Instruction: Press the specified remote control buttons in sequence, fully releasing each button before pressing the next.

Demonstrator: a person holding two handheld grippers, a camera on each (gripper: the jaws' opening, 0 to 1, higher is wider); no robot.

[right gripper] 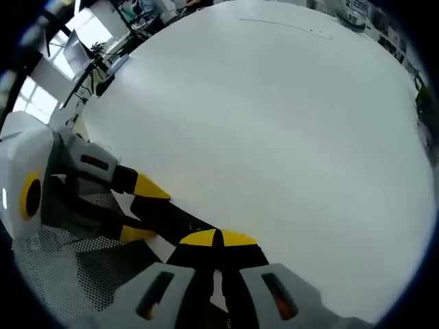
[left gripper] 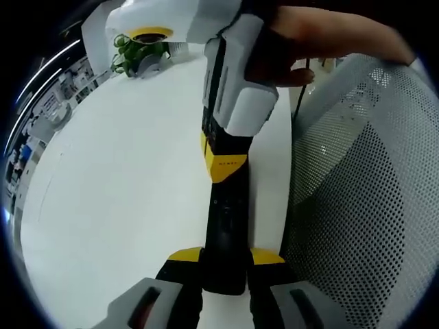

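A black remote control (left gripper: 225, 219) lies lengthwise between the yellow-tipped jaws of my left gripper (left gripper: 226, 257), which is shut on its near end. My right gripper (left gripper: 223, 159) comes down from the top of the left gripper view, held by a hand (left gripper: 322, 34). Its jaws are shut together, and its yellow tips sit on the remote's far half. Which button lies under them is hidden. In the right gripper view the shut tips of the right gripper (right gripper: 217, 238) meet the remote (right gripper: 175, 216), while the left gripper (right gripper: 143, 209) clamps it from the left.
The remote hangs over the edge of a wide white table (left gripper: 123, 171). A grey mesh chair back (left gripper: 363, 171) stands close on the right, also seen as a mesh chair (right gripper: 68, 274). A green plant (left gripper: 134, 55) sits at the table's far end.
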